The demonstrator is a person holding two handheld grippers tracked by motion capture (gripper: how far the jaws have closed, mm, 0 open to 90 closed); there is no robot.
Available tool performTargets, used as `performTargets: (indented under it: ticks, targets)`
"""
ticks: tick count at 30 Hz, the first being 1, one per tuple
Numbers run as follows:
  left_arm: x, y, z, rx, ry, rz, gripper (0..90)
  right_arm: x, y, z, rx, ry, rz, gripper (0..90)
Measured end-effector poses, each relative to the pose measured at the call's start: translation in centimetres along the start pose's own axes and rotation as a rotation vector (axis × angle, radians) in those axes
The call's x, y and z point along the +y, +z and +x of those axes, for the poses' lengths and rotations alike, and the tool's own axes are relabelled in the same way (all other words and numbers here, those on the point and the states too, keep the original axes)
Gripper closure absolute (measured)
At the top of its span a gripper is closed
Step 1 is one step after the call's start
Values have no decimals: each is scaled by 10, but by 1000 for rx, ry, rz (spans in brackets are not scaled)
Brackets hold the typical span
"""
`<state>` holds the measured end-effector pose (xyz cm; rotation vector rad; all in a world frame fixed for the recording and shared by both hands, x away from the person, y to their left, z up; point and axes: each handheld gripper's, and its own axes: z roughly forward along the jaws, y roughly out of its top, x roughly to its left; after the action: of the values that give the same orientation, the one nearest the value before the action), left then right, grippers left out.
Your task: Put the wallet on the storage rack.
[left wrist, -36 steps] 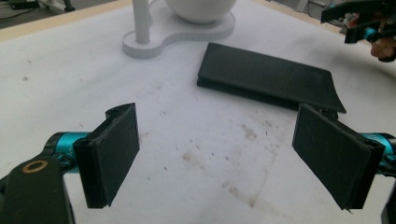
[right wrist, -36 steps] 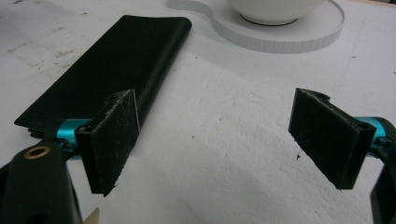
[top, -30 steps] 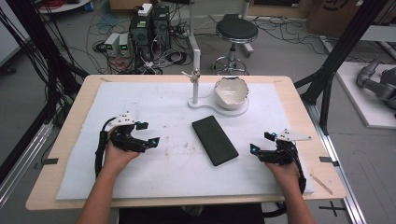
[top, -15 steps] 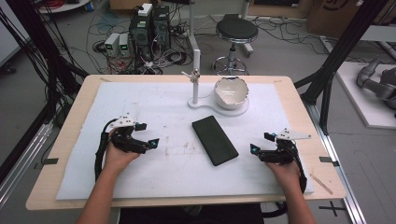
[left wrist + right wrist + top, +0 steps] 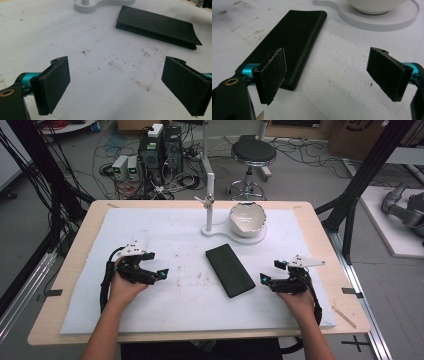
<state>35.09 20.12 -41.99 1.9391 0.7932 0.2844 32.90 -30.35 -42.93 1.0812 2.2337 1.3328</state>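
High view: a wooden table (image 5: 75,270) carries a white mat (image 5: 165,305), scuffed with small brown marks near the middle. A flat black case (image 5: 230,270) lies on the mat about midway between the two hands, set at a slant, its far end pointing toward a white stand (image 5: 210,205) with an upright post. On the stand's flat base sits a white bowl (image 5: 246,218) with a chipped or broken rim, though the break is hard to judge from this height.

The left gripper (image 5: 161,272) rests low over the mat on the person's left side, held in the left hand (image 5: 125,287), well apart from the case. In the left gripper view its jaws stand wide apart with bare mat between them and nothing held; the case (image 5: 157,26) lies ahead and to the right.

The right gripper (image 5: 263,279) sits on the other side, held in the right hand (image 5: 295,297), just beside the near end of the case. In the right gripper view its jaws are also spread wide and empty; the case (image 5: 294,37) runs behind the left pad, and the bowl (image 5: 374,5) stands on its base beyond.
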Motion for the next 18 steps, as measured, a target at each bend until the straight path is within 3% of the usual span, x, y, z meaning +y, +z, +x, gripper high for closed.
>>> performTargets:
  ticks: [4, 10, 13, 18]
  targets:
    - [0, -2, -4, 11, 23, 15, 83, 1, 11, 4, 29, -5, 50, 165]
    - [-1, 2, -6, 5, 21, 25, 83, 2, 23, 13, 48, -29, 95, 166]
    - [-1, 2, -5, -2, 17, 27, 83, 1, 35, 14, 54, -1, 156, 166]
    - [-2, 0, -4, 0, 14, 20, 83, 1, 45, 14, 96, 34, 207, 167]
